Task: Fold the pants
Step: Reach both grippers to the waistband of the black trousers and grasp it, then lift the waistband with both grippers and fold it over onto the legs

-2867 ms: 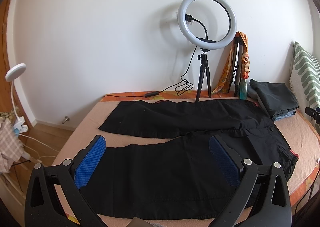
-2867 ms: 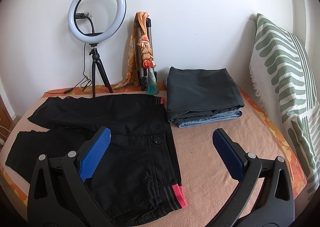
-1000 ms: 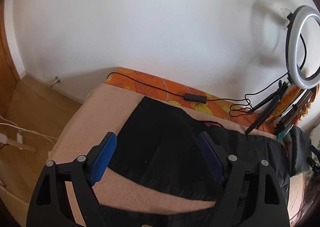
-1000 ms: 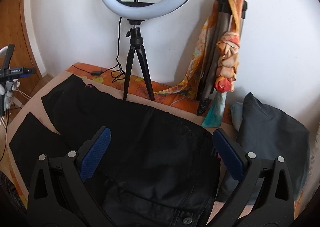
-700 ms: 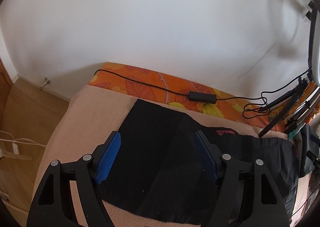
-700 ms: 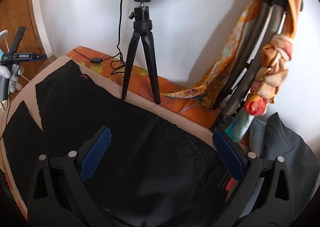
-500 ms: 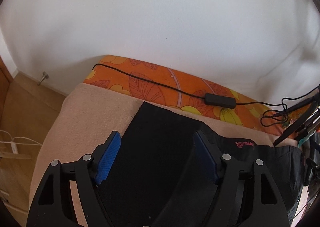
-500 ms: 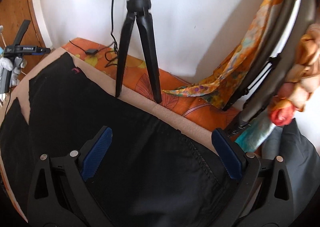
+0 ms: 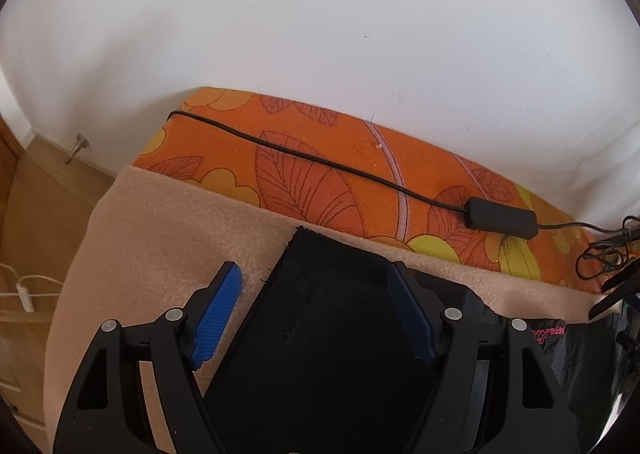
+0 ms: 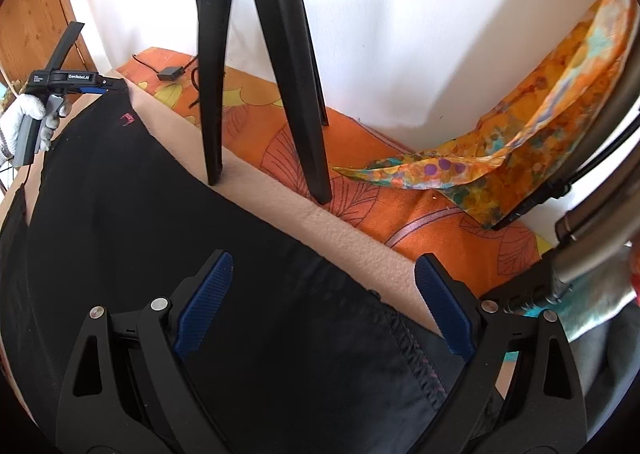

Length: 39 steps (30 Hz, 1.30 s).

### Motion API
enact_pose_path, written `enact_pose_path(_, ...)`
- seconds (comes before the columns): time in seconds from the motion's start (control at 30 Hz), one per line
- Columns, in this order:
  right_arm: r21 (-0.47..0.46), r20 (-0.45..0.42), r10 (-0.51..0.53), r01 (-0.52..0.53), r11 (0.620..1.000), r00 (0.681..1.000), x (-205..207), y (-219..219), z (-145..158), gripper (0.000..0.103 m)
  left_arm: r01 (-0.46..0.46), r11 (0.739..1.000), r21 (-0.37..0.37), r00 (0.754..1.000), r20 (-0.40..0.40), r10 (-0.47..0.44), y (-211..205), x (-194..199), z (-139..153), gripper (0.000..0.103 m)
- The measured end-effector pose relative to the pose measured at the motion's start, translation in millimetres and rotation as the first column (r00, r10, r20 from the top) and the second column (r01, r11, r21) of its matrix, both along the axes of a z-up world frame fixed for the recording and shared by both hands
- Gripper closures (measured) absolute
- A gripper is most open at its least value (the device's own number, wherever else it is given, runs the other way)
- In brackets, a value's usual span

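Note:
Black pants (image 9: 332, 334) lie flat on a beige blanket (image 9: 160, 234). My left gripper (image 9: 313, 267) hangs open just above the far leg's hem; the hem corner (image 9: 304, 234) lies between and just past its blue pads, with no pad pressing on cloth. In the right wrist view the pants (image 10: 160, 234) run left to right. My right gripper (image 10: 324, 258) sits low over their far edge near the stitched waist seam (image 10: 416, 350), and its jaws are closing with black cloth under the gap, not pinched. The left gripper (image 10: 108, 86) shows there at the hem, held by a gloved hand (image 10: 22, 114).
A black tripod (image 10: 256, 74) stands on the bed just beyond the pants. An orange scarf (image 10: 520, 126) hangs on a second stand (image 10: 592, 182). A cable with an inline box (image 9: 500, 216) crosses the orange floral sheet (image 9: 320, 174) by the white wall. Wooden floor (image 9: 36, 214) lies left.
Both grippers have moved forward and down toward the far edge of the pants, the left to the leg hem, the right to the waist end. The left jaws have narrowed a little.

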State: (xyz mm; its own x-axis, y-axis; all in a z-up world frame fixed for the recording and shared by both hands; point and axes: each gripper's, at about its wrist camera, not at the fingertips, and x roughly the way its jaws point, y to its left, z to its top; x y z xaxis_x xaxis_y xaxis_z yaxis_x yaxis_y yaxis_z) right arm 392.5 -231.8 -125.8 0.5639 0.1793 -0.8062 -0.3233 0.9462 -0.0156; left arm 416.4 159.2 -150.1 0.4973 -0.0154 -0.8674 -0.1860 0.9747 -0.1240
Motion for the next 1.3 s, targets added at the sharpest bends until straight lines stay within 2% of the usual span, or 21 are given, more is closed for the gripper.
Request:
enact_pose_path(0.03, 0.003, -0.004, 0.003, -0.003, 1.0, 1.0, 2, 0, -1, 0.008, 0.01, 1.0, 0.025, 1.0, 0.0, -0.01, -3, 1, 0, 0.03)
enact_pose_path(0.07, 0.002, -0.008, 0.008, -0.008, 1.0, 1.0, 4, 0, -3, 0.008, 0.024, 0.999, 0.039, 1.0, 0.006, -0.024, -7, 2, 1, 0.035)
enact_pose_path(0.1, -0.003, -0.013, 0.014, -0.014, 1.0, 1.0, 6, 1, -5, 0.008, 0.035, 0.999, 0.04, 0.999, 0.015, -0.036, -9, 2, 2, 0.041)
enact_pose_path(0.2, -0.015, -0.036, 0.029, -0.029, 0.999, 0.999, 11, 3, -12, 0.008, 0.041, 0.998, 0.044, 0.999, 0.03, -0.042, -12, 2, 4, 0.05)
enact_pose_path(0.3, -0.029, -0.058, 0.044, -0.045, 0.999, 0.997, 14, 5, -18, 0.008, 0.043, 0.998, 0.044, 0.998, 0.052, -0.045, -14, -1, 6, 0.073)
enact_pose_path(0.4, -0.011, -0.075, 0.056, -0.057, 0.998, 0.996, 14, 8, -22, 0.013, 0.065, 0.997, 0.043, 0.995, 0.08, -0.068, -19, -4, 6, 0.083)
enact_pose_path(0.5, 0.0, -0.066, 0.064, -0.064, 0.998, 0.996, 10, 12, -19, 0.028, 0.072, 0.996, 0.05, 0.992, 0.097, -0.076, -26, -8, 7, 0.088)
enact_pose_path(0.57, -0.005, -0.061, 0.068, -0.068, 0.998, 0.996, 5, 13, -17, 0.045, 0.077, 0.996, 0.05, 0.991, 0.105, -0.082, -29, -10, 6, 0.09)
enact_pose_path(0.6, -0.007, -0.057, 0.062, -0.063, 0.998, 0.996, 3, 13, -16, 0.049, 0.079, 0.996, 0.05, 0.99, 0.112, -0.085, -30, -11, 7, 0.09)
enact_pose_path(0.67, -0.017, -0.052, 0.043, -0.044, 0.999, 0.998, 0, 11, -13, 0.072, 0.081, 0.996, 0.036, 0.989, 0.124, -0.085, -35, -16, 13, 0.091)
enact_pose_path(0.7, -0.013, -0.099, 0.031, -0.032, 0.999, 0.995, -1, 9, -11, 0.077, 0.079, 0.997, 0.024, 0.988, 0.132, -0.081, -34, -18, 15, 0.092)
enact_pose_path(0.77, -0.018, -0.094, 0.017, -0.018, 1.0, 0.995, -3, 7, -7, 0.092, 0.079, 0.997, 0.012, 0.986, 0.147, -0.08, -29, -22, 18, 0.092)
enact_pose_path(1.0, -0.047, -0.036, 0.005, -0.007, 0.999, 0.999, -17, 16, 18, 0.096, 0.082, 0.997, 0.011, 0.974, 0.211, -0.083, -20, -42, 42, 0.094)
enact_pose_path(1.3, -0.026, 0.096, -0.032, 0.035, 0.999, 0.995, -65, 17, 77, 0.097, 0.09, 0.996, 0.007, 0.951, 0.298, -0.088, -11, -75, 82, 0.095)
